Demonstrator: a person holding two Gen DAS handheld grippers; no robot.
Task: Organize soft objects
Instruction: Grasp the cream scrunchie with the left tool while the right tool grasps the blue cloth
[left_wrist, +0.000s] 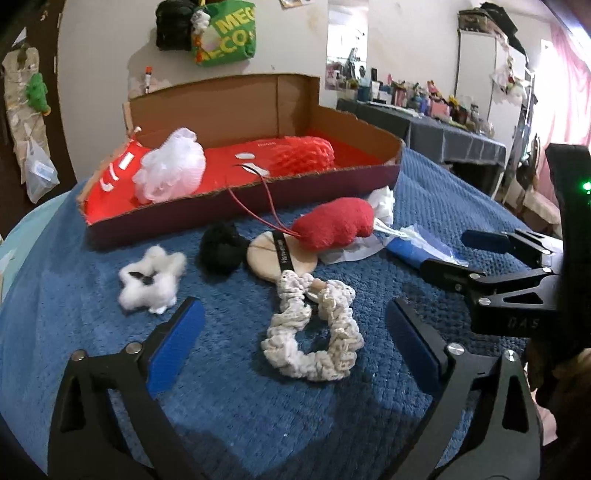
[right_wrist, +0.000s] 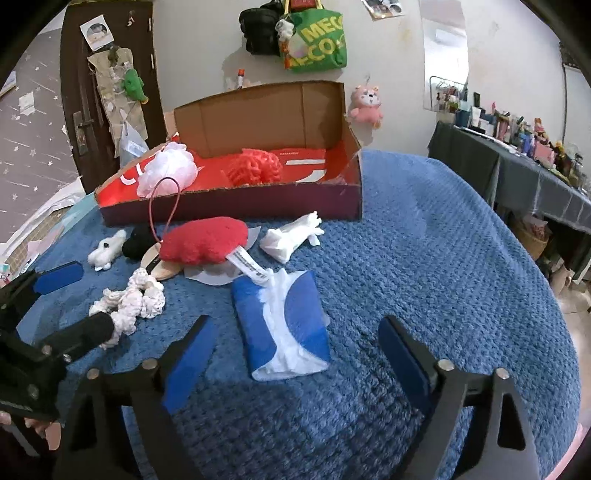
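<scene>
In your left wrist view, your left gripper (left_wrist: 295, 332) hangs with its jaws wide apart and nothing between the pads, straddling the cream crocheted scrunchie (left_wrist: 314, 332) that lies flat on the blue blanket (left_wrist: 92, 314); that spread looks chosen so the fingers can drop either side of the loop. Beyond it lie a cotton tuft (left_wrist: 151, 282), a black pom-pom (left_wrist: 219, 247), a round tan puff (left_wrist: 282, 258) and a red plush pouch (left_wrist: 332, 223), all loose just in front of the cardboard box (left_wrist: 240, 216). The box already holds a white mesh pouf (left_wrist: 171, 171) and a red knitted piece (left_wrist: 303, 155), so it seems to be where the soft things go. In your right wrist view, your right gripper (right_wrist: 295, 358) is likewise spread and empty, lined up over the blue-and-white tissue pack (right_wrist: 284, 328), which sits lengthwise between the fingers but apart from both pads. A white crumpled tissue (right_wrist: 291, 236) rests near the box's front wall. Neither pickup has begun, and most items remain outside the box.
</scene>
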